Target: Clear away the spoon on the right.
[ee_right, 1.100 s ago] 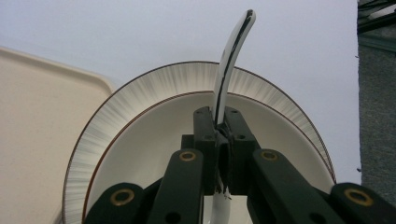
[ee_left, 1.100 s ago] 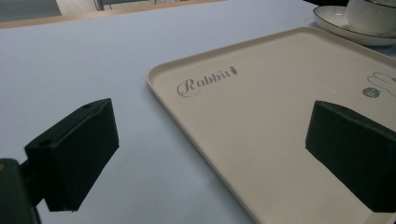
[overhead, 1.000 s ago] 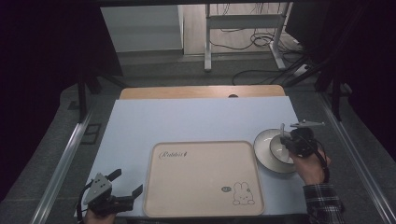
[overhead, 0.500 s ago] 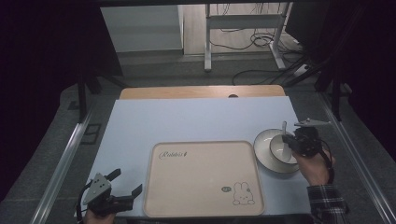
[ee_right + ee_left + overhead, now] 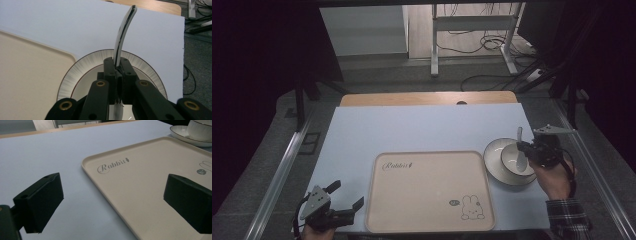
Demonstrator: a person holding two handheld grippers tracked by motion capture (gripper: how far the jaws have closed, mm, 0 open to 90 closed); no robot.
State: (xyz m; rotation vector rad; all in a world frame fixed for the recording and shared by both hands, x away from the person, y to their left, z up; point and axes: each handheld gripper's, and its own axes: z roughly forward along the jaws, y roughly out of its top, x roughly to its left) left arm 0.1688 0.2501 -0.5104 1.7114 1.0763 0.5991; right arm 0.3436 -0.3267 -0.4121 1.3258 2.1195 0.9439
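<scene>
The left tool [image 5: 334,202] waits with jaws spread at the bench's near corner. Farther off, the right tool [image 5: 532,150] grips the spoon [image 5: 123,32] (handle pointing up and away), its end over the bowl [image 5: 514,159] on the plate [image 5: 493,155], right of the tray [image 5: 427,192].

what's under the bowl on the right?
A white plate with a dark rim line sits under the bowl, beside the tray. The right gripper is shut on a spoon above them and covers the bowl's far side; the plate's centre is hidden.
</scene>
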